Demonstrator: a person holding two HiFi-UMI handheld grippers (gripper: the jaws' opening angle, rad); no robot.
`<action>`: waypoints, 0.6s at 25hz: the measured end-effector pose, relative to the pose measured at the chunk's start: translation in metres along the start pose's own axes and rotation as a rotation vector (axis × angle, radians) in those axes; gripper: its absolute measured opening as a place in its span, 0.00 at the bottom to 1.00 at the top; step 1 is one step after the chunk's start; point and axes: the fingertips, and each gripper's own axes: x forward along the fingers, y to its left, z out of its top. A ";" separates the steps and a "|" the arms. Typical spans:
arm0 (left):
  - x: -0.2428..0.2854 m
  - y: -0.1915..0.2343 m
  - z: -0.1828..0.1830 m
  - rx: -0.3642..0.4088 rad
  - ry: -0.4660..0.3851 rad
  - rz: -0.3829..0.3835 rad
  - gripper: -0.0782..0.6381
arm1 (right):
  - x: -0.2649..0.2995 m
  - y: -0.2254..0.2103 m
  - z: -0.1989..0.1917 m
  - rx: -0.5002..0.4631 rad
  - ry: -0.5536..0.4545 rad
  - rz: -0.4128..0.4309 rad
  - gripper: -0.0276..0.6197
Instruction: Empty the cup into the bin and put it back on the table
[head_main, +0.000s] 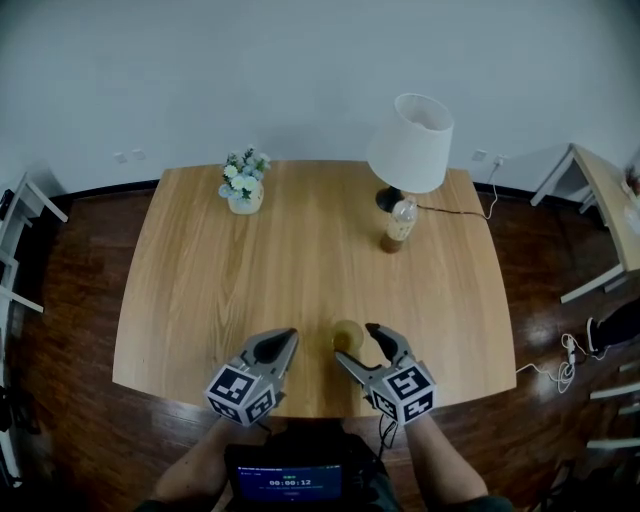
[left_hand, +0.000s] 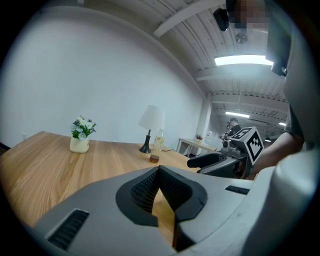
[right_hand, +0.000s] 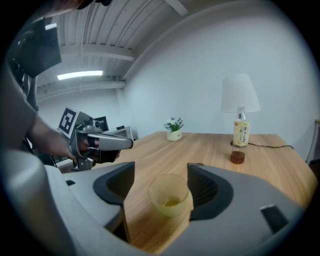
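The right gripper (right_hand: 160, 178) hangs just over the near edge of the table (head_main: 190, 300), jaws spread, with the cup (right_hand: 170, 194) standing upright between them. Neither pad presses on it. There is a clear gap to the left pad, and the right pad is close beside the cup wall, though whether it touches I cannot tell. The cup is a pale, see-through tumbler with a little yellowish liquid at the bottom, its long axis vertical. It stands a short way in from the near edge and a little right of the table's middle.

The cup lies straight ahead of the right gripper and already inside its reach, so I judge a plain squeeze would take it. The left gripper (left_hand: 159, 172), just to the left and apart from the cup, has its jaws pressed together on nothing.

The near edge is the thing to mind: a nudge toward the person could tip the cup off. Beyond the cup the wood lies bare for a long stretch, with free room left and right for a lift. At the far left stands a small pot of flowers (head_main: 245, 190). At the far right stand a bottle (head_main: 398, 225) and a lamp (head_main: 412, 145), all well apart from the cup. No bin shows in any view.
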 end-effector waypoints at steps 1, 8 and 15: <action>0.001 0.000 -0.005 0.000 0.009 0.000 0.11 | 0.003 -0.001 -0.005 0.003 0.010 -0.001 0.60; 0.009 0.014 -0.035 -0.006 0.059 0.040 0.11 | 0.020 -0.006 -0.035 0.008 0.060 -0.023 0.66; 0.010 0.022 -0.055 -0.011 0.106 0.045 0.11 | 0.030 -0.008 -0.064 -0.002 0.117 -0.017 0.67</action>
